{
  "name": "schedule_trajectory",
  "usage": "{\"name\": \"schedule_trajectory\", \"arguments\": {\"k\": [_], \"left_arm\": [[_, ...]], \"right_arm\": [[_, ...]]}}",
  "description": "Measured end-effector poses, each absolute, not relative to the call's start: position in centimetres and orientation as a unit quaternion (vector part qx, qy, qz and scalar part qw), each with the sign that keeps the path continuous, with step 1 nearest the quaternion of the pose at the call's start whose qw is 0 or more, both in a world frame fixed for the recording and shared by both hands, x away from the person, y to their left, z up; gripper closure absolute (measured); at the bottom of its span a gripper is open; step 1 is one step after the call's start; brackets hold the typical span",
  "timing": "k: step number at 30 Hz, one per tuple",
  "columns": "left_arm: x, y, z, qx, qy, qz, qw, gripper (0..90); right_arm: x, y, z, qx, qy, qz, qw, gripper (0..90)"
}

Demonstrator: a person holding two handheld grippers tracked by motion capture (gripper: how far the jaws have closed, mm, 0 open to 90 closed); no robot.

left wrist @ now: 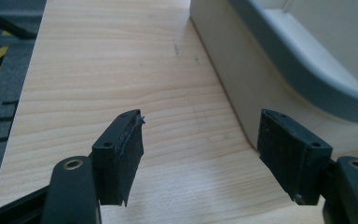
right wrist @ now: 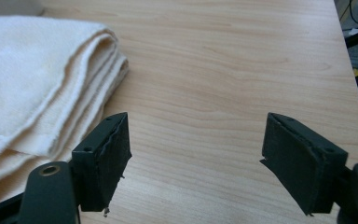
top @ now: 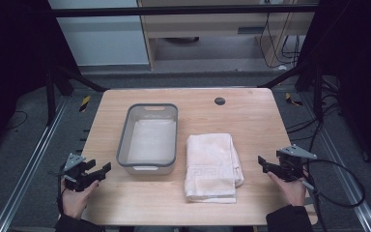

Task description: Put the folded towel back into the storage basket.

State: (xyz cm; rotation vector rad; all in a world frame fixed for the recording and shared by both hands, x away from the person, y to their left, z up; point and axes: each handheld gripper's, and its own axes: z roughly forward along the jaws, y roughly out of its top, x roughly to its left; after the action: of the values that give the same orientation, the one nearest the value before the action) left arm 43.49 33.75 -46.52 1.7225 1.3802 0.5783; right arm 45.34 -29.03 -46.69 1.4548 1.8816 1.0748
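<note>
A folded cream towel [top: 212, 166] lies on the wooden table [top: 251, 121], right of a white tub with a grey rim [top: 148, 164]. My left gripper [top: 102, 170] is held open near the table's front left, just left of the tub's near corner [left wrist: 279, 93]; nothing sits between its jaws [left wrist: 200, 158]. My right gripper [top: 263, 163] is held open at the front right, a short way right of the towel [right wrist: 37, 88], its jaws [right wrist: 196, 161] over bare wood.
A small dark round grommet [top: 220, 101] sits in the table's far side. Cables [top: 338, 193] trail off the right edge. Black frame bars and a grey floor surround the table. Bare wood lies in front of the tub and towel.
</note>
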Motion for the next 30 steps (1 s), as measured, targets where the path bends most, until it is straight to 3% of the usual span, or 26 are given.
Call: {"name": "schedule_trajectory", "arguments": {"k": [14, 30], "left_arm": [[42.7, 32.5, -44.7, 0.691, 0.521, 0.236, 0.441, 34.7], [42.6, 30.2, -42.7, 0.696, 0.502, 0.244, 0.451, 33.6]], "right_arm": [[45.1, -27.9, -44.8, 0.514, 0.708, 0.405, 0.265, 28.6], [45.4, -27.3, -42.5, 0.496, 0.715, 0.425, 0.249, 27.0]]}}
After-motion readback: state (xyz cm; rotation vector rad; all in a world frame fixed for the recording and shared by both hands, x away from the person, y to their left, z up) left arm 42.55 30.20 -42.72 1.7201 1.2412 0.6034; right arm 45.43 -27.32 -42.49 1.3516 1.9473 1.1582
